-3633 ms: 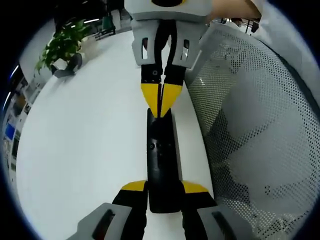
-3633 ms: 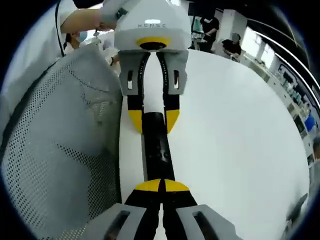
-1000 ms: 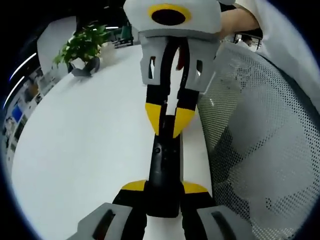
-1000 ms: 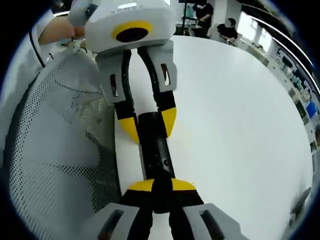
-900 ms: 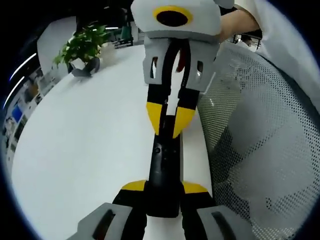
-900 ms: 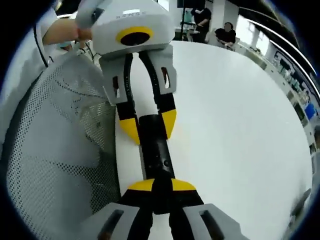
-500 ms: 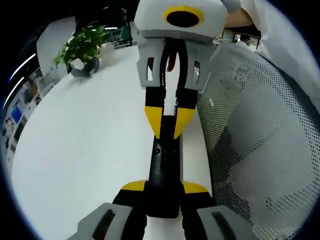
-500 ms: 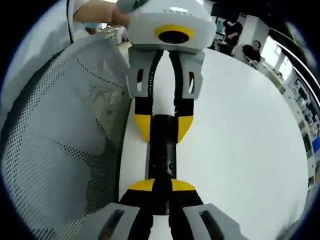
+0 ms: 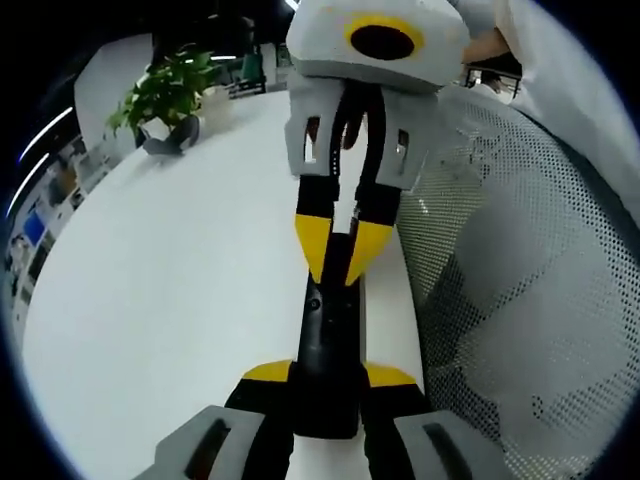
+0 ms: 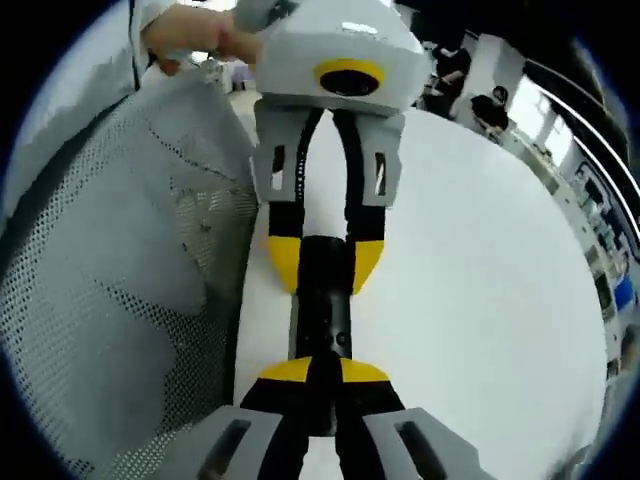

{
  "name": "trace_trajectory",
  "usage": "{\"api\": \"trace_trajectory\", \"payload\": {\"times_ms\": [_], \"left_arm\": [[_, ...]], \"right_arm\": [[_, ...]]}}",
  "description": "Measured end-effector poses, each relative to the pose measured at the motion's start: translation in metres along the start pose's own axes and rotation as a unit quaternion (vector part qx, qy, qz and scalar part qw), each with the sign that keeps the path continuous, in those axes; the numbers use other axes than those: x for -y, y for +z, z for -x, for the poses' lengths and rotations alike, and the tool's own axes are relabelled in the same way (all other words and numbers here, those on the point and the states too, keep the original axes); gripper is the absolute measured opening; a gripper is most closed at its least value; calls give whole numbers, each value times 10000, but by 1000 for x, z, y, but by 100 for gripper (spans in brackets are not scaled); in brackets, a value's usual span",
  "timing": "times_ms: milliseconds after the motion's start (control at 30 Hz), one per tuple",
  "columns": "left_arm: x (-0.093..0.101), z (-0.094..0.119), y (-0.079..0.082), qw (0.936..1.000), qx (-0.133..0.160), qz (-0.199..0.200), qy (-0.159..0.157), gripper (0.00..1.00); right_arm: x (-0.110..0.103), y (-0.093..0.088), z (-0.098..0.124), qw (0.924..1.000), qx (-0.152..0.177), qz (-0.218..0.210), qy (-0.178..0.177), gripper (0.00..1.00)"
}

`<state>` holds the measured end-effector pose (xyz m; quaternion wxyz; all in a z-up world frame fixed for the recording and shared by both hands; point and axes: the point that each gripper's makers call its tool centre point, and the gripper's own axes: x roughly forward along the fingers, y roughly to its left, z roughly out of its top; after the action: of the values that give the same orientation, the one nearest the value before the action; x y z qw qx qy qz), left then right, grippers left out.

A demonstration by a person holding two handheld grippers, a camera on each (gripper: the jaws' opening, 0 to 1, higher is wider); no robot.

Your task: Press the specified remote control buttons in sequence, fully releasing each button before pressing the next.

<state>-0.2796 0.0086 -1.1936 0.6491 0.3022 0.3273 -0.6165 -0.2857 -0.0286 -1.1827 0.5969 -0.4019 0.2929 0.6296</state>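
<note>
A slim black remote control (image 9: 325, 330) lies lengthwise over the white table (image 9: 170, 290), close to its edge. My left gripper (image 9: 328, 378) is shut on the remote's near end, one yellow tip on each side. My right gripper (image 9: 338, 268) comes in from the far end. Its yellow fingertips (image 9: 314, 238) are almost together and rest on the remote's top face, just above a small round button (image 9: 314, 302). In the right gripper view the remote (image 10: 322, 300) runs from my right gripper (image 10: 322, 372) up to the left gripper (image 10: 324, 262), which clamps it.
A grey mesh chair back (image 9: 520, 300) (image 10: 110, 280) stands tight against the table edge beside the remote. A potted plant (image 9: 165, 95) sits at the table's far corner. A person's hand (image 10: 190, 40) holds the left gripper. People (image 10: 490, 105) stand beyond the table (image 10: 470, 270).
Since 3.6 s ago the right gripper's tips have slid along the remote toward the left gripper and parted slightly. Over the last second only small tilts; the left grip is unchanged.
</note>
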Motion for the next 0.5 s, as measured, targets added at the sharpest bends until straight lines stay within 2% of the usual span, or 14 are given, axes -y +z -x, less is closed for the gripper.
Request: {"api": "trace_trajectory", "payload": {"times_ms": [67,200,267,300,333,400,433,500], "left_arm": [[0,0,0,10000,-5,-3,-2,24],[0,0,0,10000,19,18,9,24],[0,0,0,10000,27,35,22,24],[0,0,0,10000,22,51,26,24],[0,0,0,10000,18,62,30,24],[0,0,0,10000,2,55,34,24],[0,0,0,10000,-8,51,33,24],[0,0,0,10000,-17,45,32,24]], "right_arm": [[1,0,0,9999,-100,4,109,4],[3,0,-1,9941,-337,-1014,194,4],[5,0,-2,9886,-439,-1441,56,4],[5,0,-2,9881,-466,-1469,8,4],[5,0,-3,9831,-495,-1762,-79,4],[5,0,-3,9845,-532,-1667,-135,4],[5,-1,-3,9806,-517,-1880,-219,4],[5,-1,-2,9839,-447,-1715,-238,4]]}}
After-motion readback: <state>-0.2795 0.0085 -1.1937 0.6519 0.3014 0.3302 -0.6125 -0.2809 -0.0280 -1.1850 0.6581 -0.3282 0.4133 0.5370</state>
